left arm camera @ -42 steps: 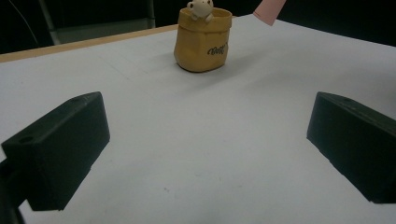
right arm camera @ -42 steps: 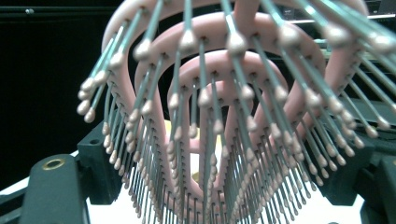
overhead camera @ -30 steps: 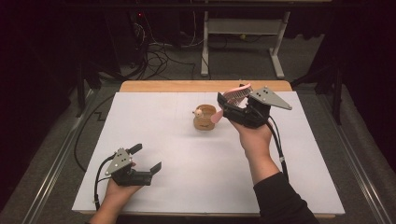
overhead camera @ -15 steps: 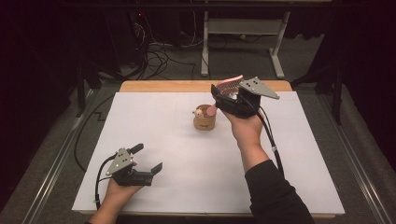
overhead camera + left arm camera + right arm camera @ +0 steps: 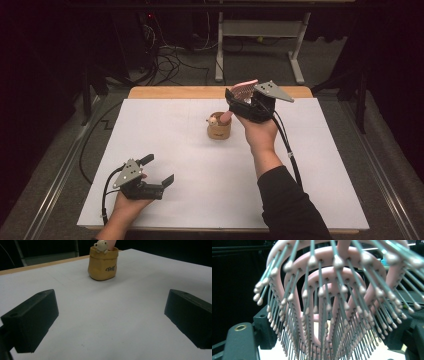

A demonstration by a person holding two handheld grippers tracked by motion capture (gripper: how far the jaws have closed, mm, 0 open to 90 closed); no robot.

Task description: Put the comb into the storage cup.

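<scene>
Black grippers, grey three-cornered plates, trailing black cables; black right sleeve (image 5: 290, 205).

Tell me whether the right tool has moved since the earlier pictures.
Yes. The right tool, holding the pink hairbrush, has shifted left, toward the small tan holder.

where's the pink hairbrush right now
In the high view the pink hairbrush is clamped in the right gripper at the table's far middle, its handle end dipping into the small tan holder.
</scene>
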